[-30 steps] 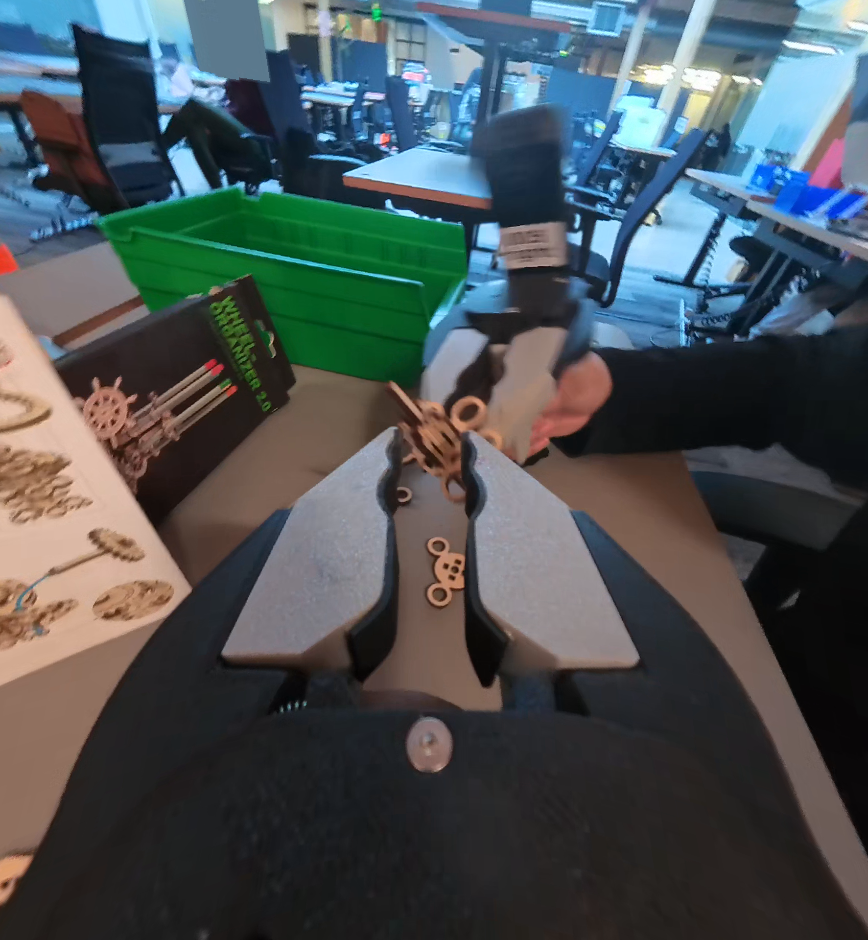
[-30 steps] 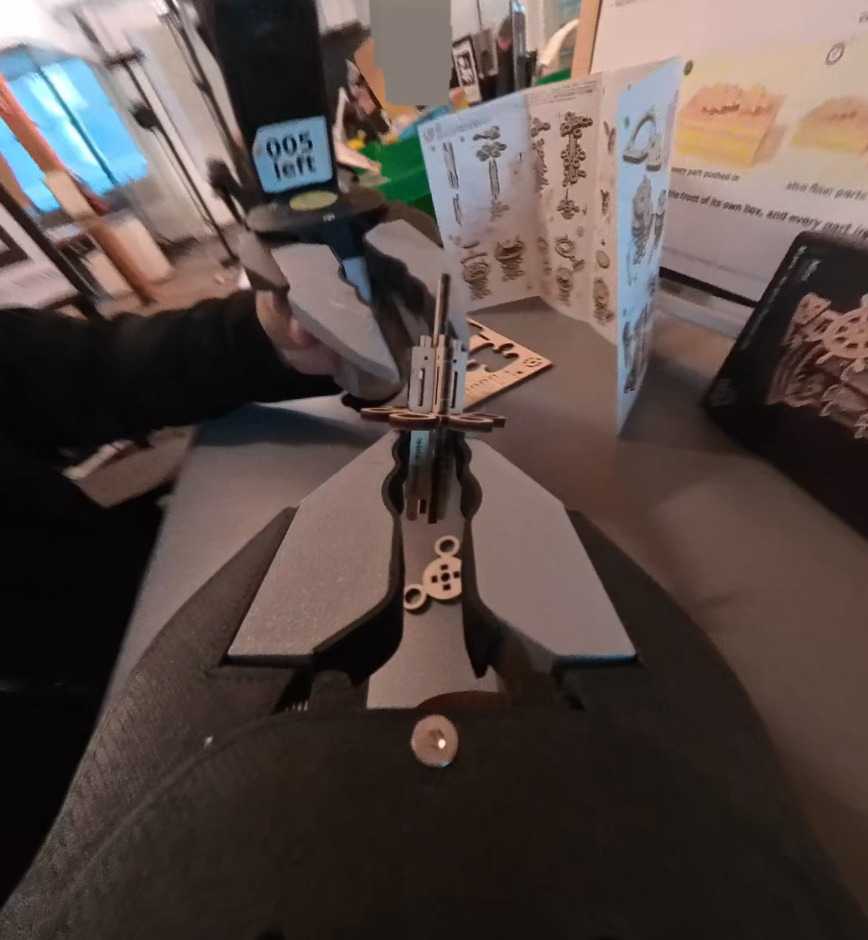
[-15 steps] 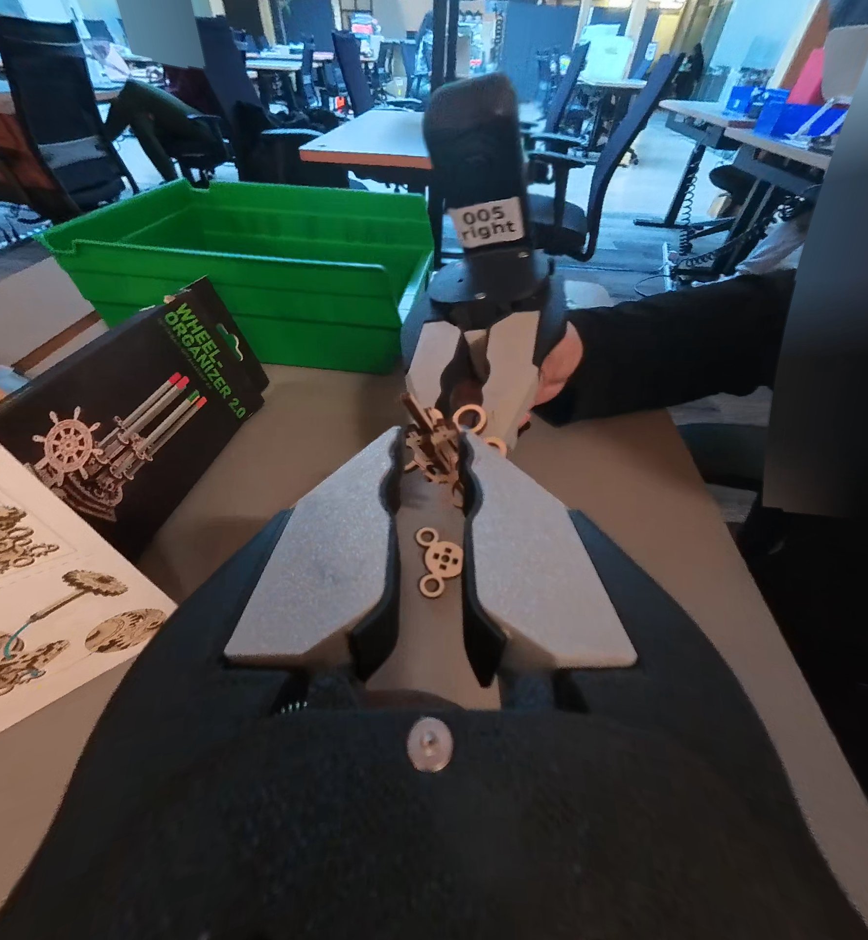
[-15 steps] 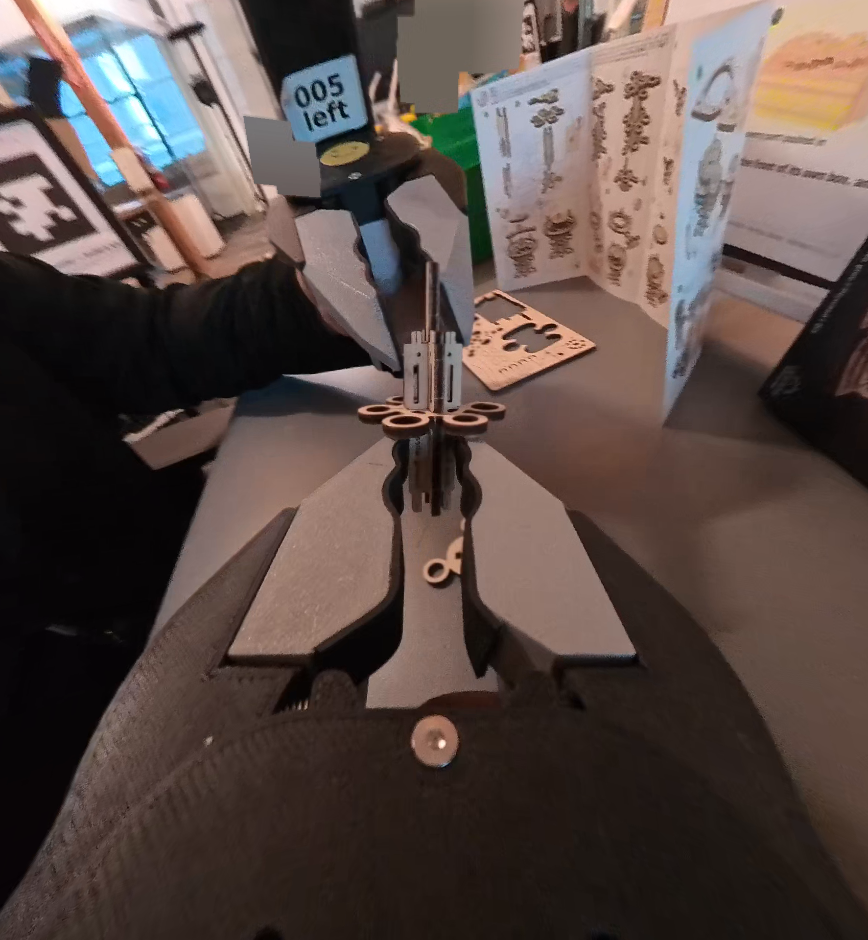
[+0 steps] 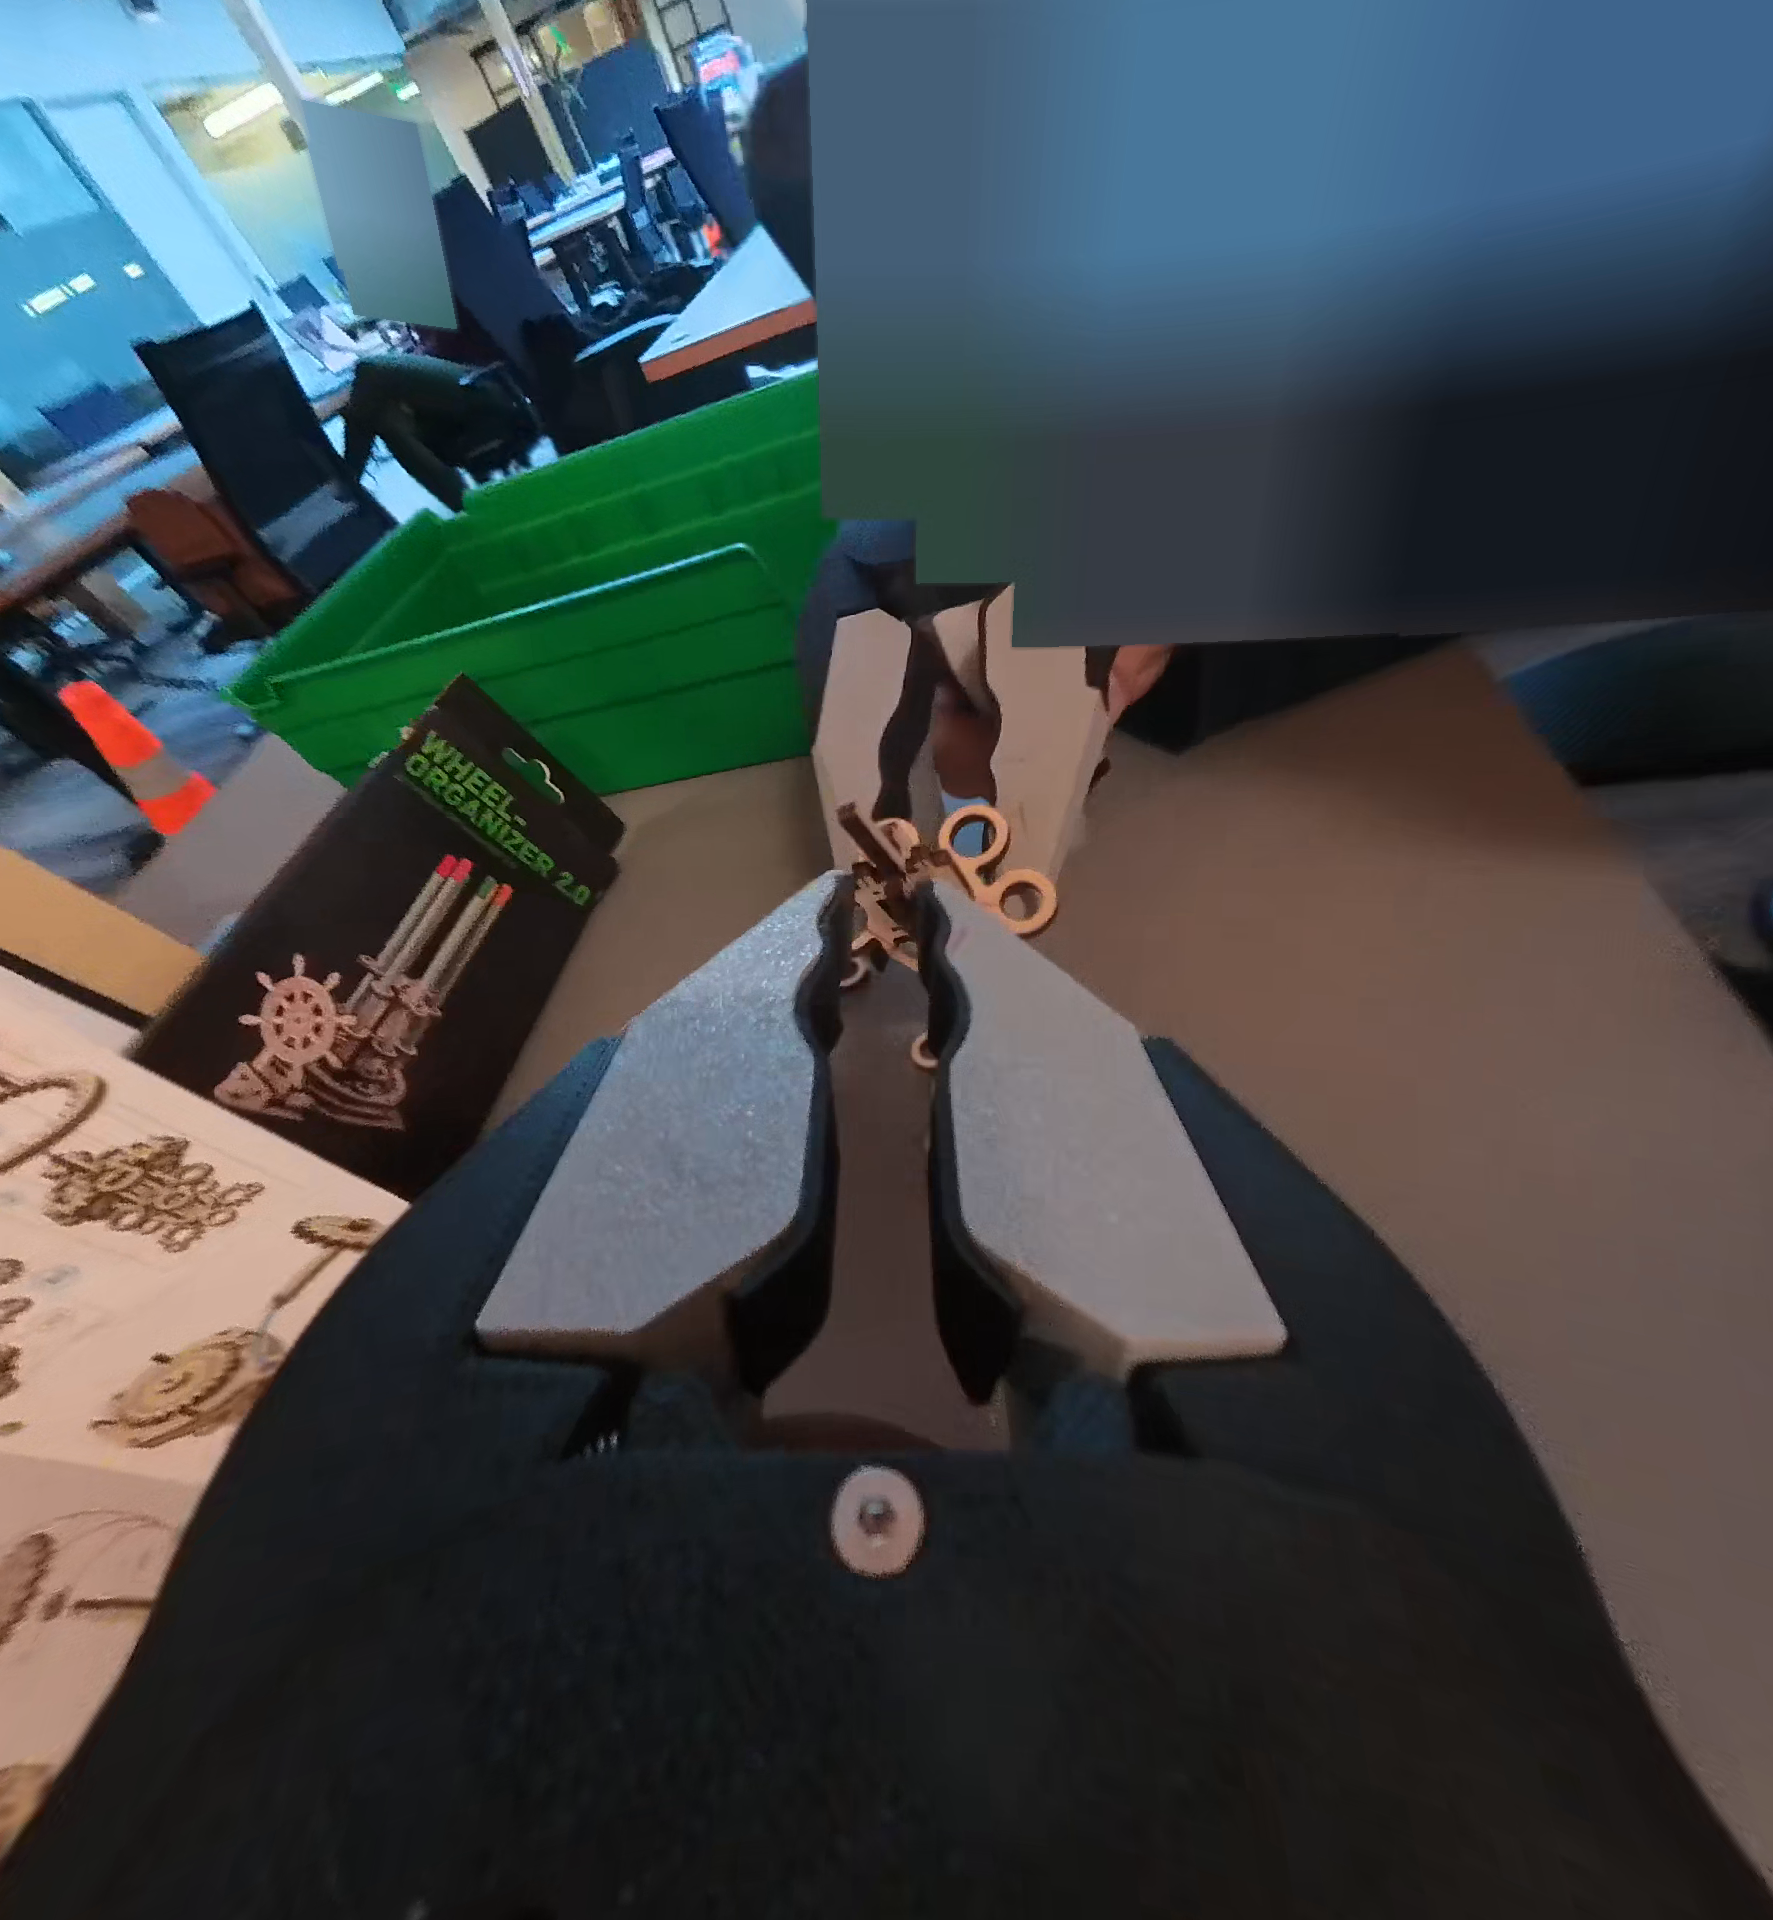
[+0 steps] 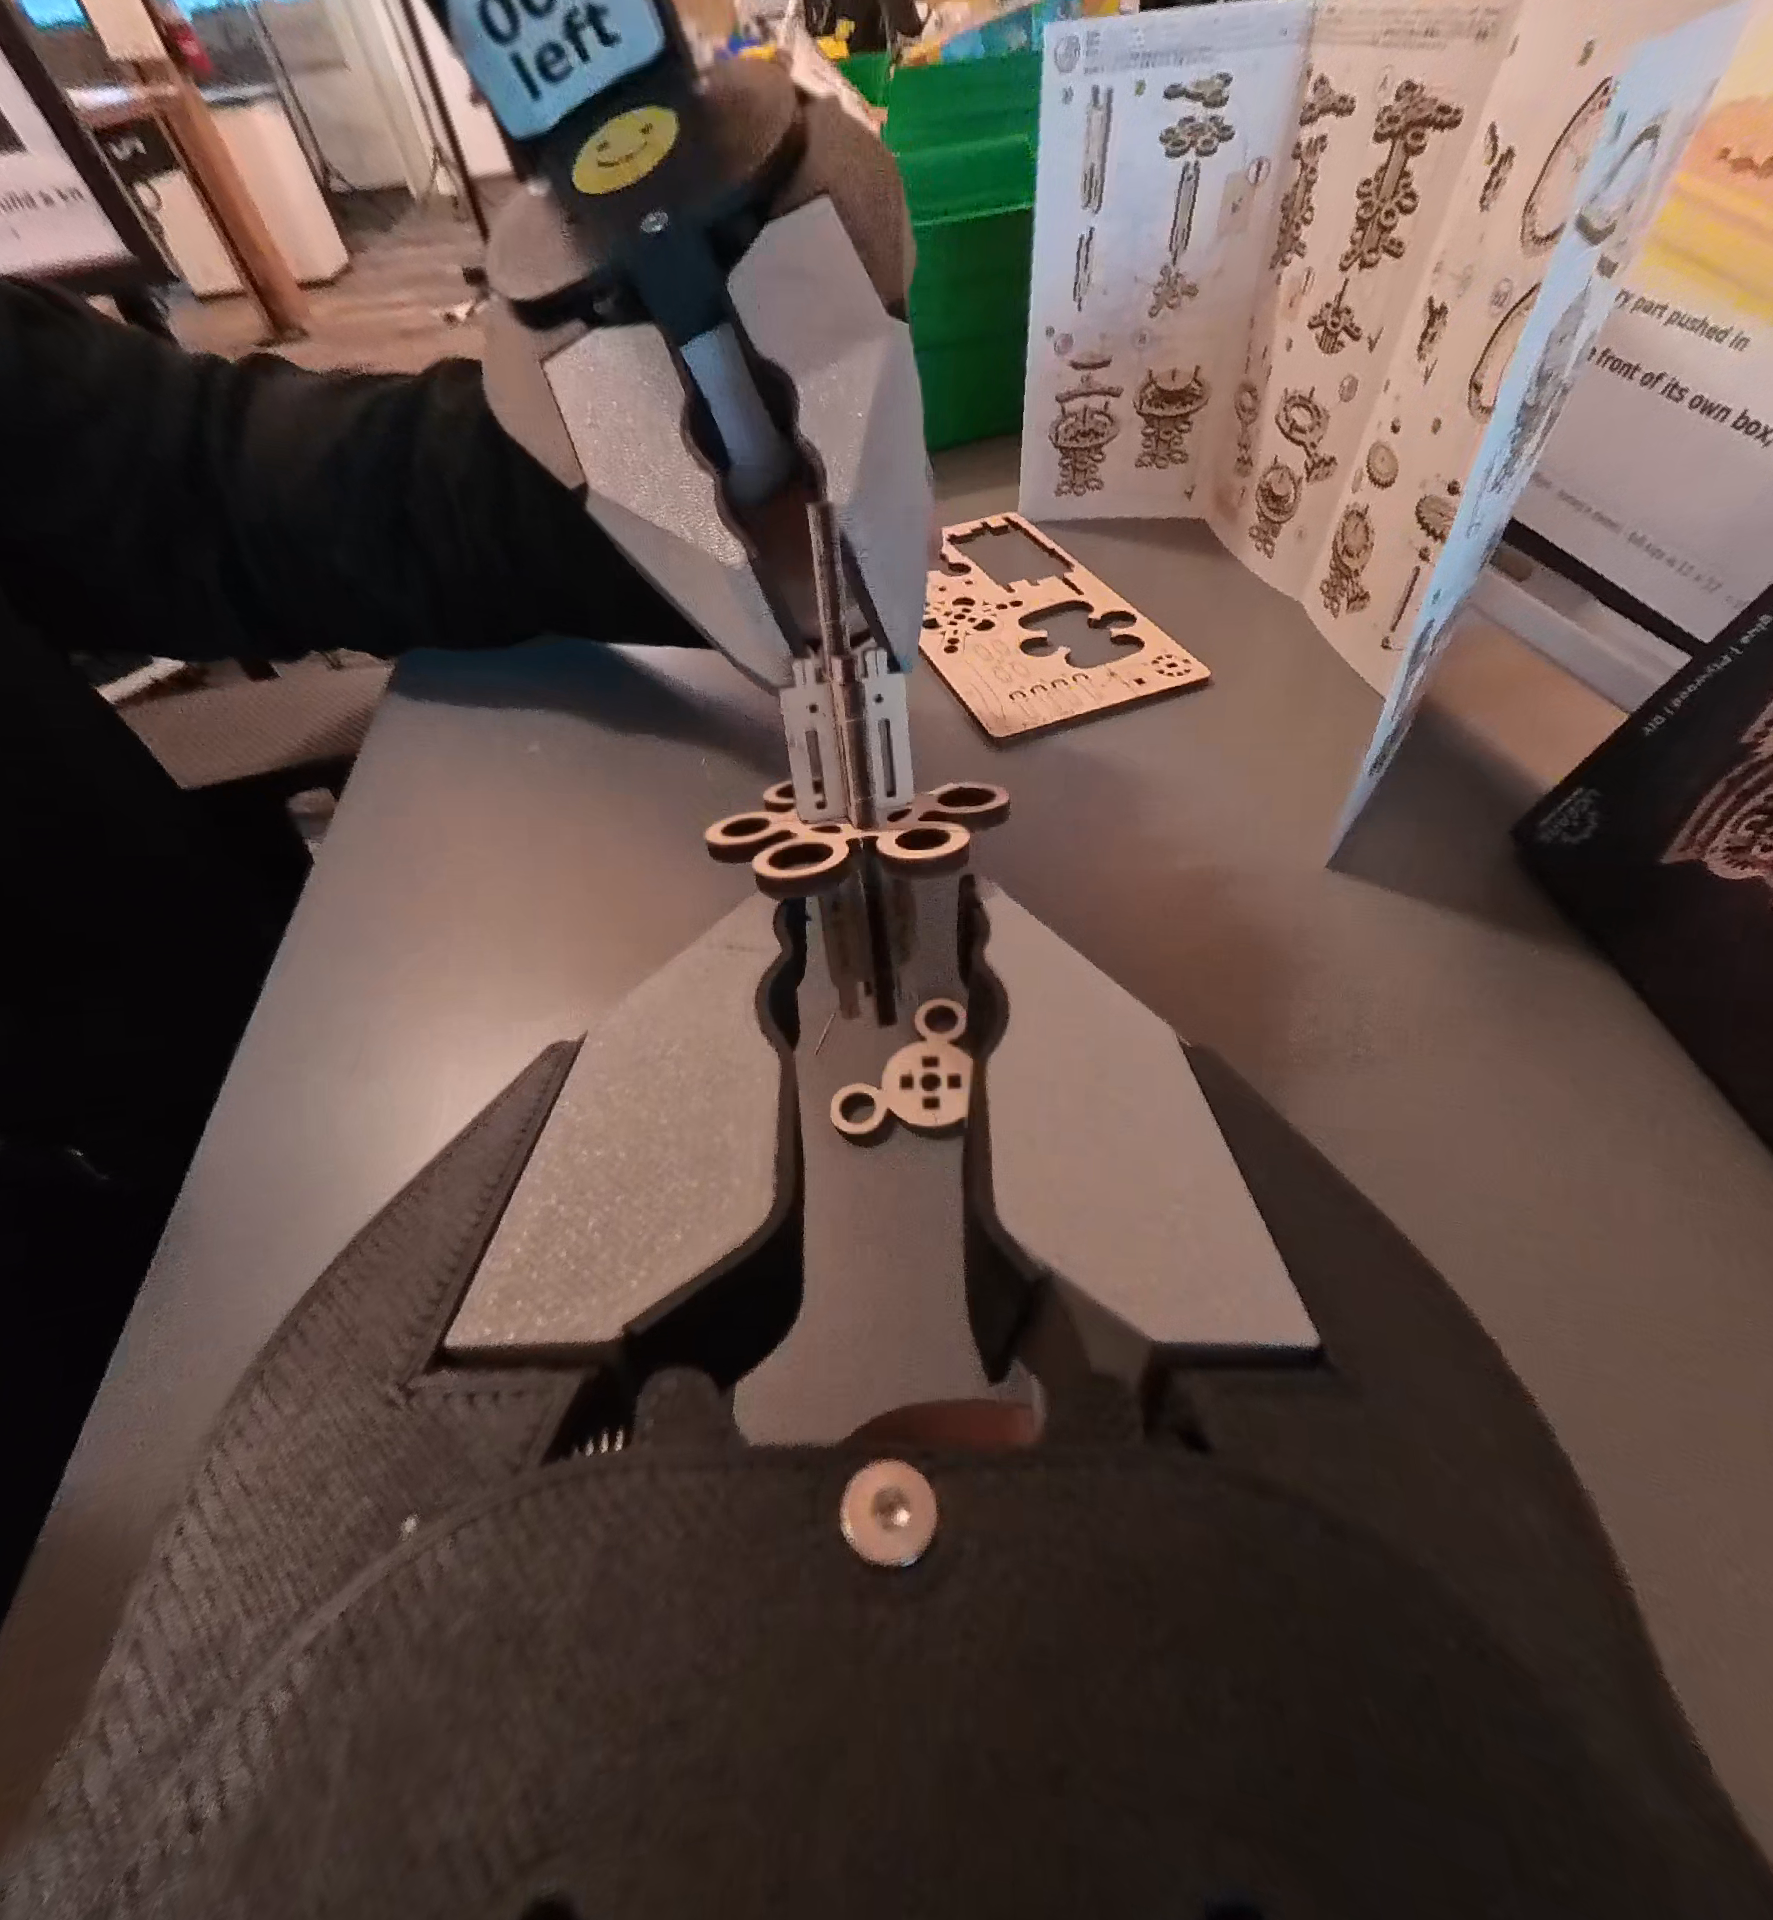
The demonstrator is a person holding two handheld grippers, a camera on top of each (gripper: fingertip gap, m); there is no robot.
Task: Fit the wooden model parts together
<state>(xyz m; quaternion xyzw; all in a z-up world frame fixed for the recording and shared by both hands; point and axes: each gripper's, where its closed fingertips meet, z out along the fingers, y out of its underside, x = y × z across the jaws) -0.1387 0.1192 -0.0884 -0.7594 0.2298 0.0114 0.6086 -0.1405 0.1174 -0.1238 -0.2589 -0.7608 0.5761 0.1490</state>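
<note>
A wooden model assembly (image 6: pixel 846 727), an upright cross-shaped shaft with a flat plate of rings (image 6: pixel 809 857) around it, stands between both grippers. My left gripper (image 6: pixel 840 644) comes down from above and is shut on the top of the shaft; in its own view (image 5: pixel 882 904) the fingertips pinch the assembly (image 5: pixel 887 894). My right gripper (image 6: pixel 874 914) has its jaws a little apart on either side of the lower stem, with a gap showing on both sides. It also shows in the left wrist view (image 5: pixel 944 790). A small flat wooden piece with two rings (image 6: pixel 913 1086) lies on the table under the right gripper.
A punched-out wooden sheet (image 6: pixel 1058 634) lies on the grey table (image 6: pixel 1277 935). A folded instruction sheet (image 6: pixel 1277 260) stands behind it. A black product box (image 5: pixel 394 935) and a green bin (image 5: pixel 570 623) sit at the back. A person's dark sleeve (image 6: pixel 238 499) reaches in. Left and right tips are no more than a few centimetres apart.
The left gripper has tilted and come closer over the assembly. The right gripper's jaws have widened slightly around the stem. The assembly stays upright in the same place.
</note>
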